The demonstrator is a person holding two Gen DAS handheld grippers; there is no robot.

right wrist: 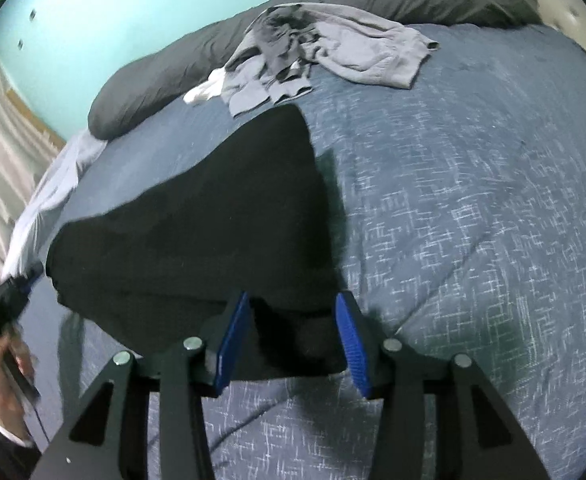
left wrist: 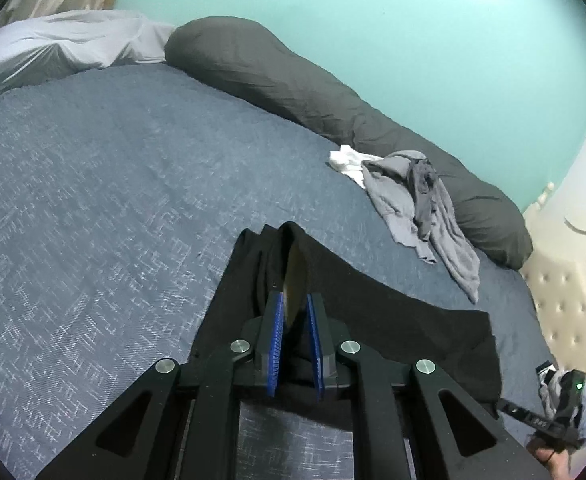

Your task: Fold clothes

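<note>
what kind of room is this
Most likely a bedroom: a bed with a blue patterned cover, a long dark pillow against the teal wall, a tufted headboard, and loose clothes waiting to be folded.

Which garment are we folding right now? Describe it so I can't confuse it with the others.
On the blue patterned bedspread, find the crumpled pile of grey clothes beside the long dark pillow. Nearer the cameras lies the black garment, spread out. It alone is black, and its edge is pinched in the left gripper.
</note>
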